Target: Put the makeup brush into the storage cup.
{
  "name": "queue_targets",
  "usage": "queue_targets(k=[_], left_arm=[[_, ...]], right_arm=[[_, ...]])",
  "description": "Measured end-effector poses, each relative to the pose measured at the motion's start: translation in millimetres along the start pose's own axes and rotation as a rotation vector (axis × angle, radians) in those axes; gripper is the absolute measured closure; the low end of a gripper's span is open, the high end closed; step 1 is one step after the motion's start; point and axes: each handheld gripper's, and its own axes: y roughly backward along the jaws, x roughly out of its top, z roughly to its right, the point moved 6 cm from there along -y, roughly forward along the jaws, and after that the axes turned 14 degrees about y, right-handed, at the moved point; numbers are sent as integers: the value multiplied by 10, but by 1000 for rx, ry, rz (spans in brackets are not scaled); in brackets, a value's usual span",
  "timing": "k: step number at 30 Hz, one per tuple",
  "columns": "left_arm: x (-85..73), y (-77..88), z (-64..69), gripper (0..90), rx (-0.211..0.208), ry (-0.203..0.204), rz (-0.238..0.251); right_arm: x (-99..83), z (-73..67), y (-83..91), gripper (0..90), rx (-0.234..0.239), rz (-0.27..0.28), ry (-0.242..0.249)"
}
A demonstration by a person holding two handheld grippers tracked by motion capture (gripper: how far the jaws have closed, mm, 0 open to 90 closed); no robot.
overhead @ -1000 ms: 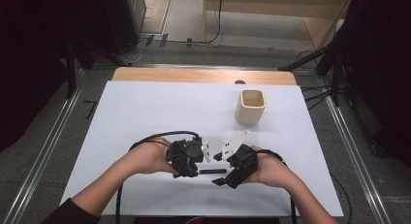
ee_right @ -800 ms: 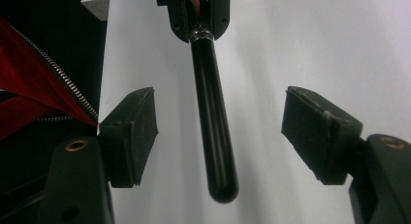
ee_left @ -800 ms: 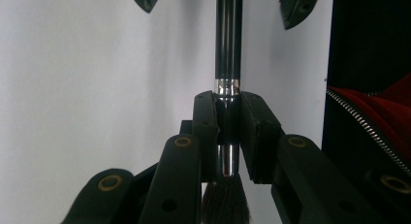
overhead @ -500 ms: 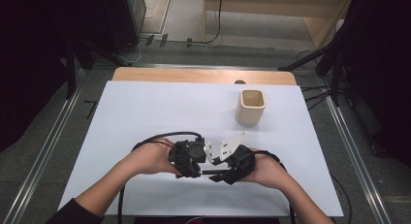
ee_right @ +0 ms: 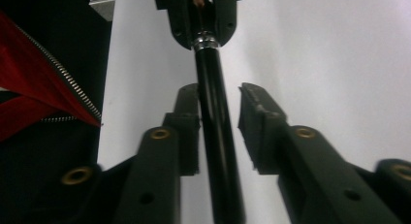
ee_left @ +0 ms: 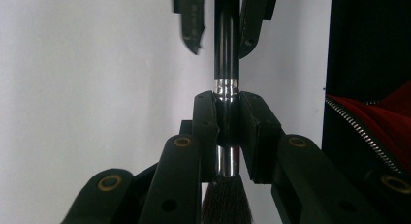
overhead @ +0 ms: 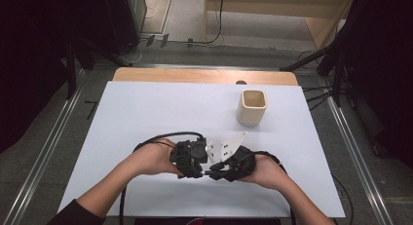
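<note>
A person is holding two hand-held grippers close together over the near middle of a white surface (overhead: 146, 113), jaws pointing at each other. The left hand-held gripper (overhead: 191, 159) is sitting in the person's left hand (overhead: 153, 158), and the right hand-held gripper (overhead: 229, 167) is sitting in the right hand (overhead: 265, 170), with a grey three-cornered plate (overhead: 226, 147) showing above it.

Between the two, a brush (ee_left: 226, 64) with a glossy black handle is lying roughly level, running left to right just above the surface. In the left gripper view, the left hand-held gripper (ee_left: 227, 132) is clenching the brush at its silver ferrule, both jaw pads pressing on the metal, with the dark bristles (ee_left: 226, 204) fanning out on the near side of the jaws and the handle reaching away toward the other tool.

In the right gripper view, the right hand-held gripper (ee_right: 218, 122) is standing released: its jaws are parted around the black handle (ee_right: 215, 127), which is lying against the left-hand jaw while a clear gap is showing beside the other jaw. Farther along, the ferrule is disappearing into the left tool's jaws.

A cream square cup (overhead: 252, 107) is standing upright on the far right part of the surface, well apart from the hands. Black cables (overhead: 163, 137) are looping from the tools across the surface toward the near edge. A dark sleeve with red lining and a zip (ee_left: 368, 122) is showing at the edge of both gripper views.
</note>
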Motion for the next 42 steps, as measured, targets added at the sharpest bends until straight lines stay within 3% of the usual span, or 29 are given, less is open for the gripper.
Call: queue_targets(k=[8,11,12,13,15,17,18,23,37,42], left_arm=[[-7,-3,0,772,-9,0,2],[-4,0,-34,624,-19,30,13],[-6,12,-75,592,-33,62,27],[-6,12,-75,543,-33,62,27],[-15,29,-139,455,-47,101,64],[-19,32,-157,390,-52,108,74],[-26,40,-176,379,-60,121,103],[-44,49,-204,306,-58,135,141],[-127,112,-298,276,-61,221,227],[-179,117,-312,278,-66,258,265]], right_arm=[[7,-27,4,793,17,5,24],[18,-36,3,796,9,1,34],[25,-41,11,798,9,8,41],[23,-41,15,797,6,7,42],[11,-36,20,797,8,-4,37],[3,-29,19,797,6,-6,30],[2,-26,21,797,5,-7,27],[-13,-13,39,797,-1,-10,3],[-35,-2,97,797,-13,-14,-77],[-75,-44,145,797,-28,-14,-129]])
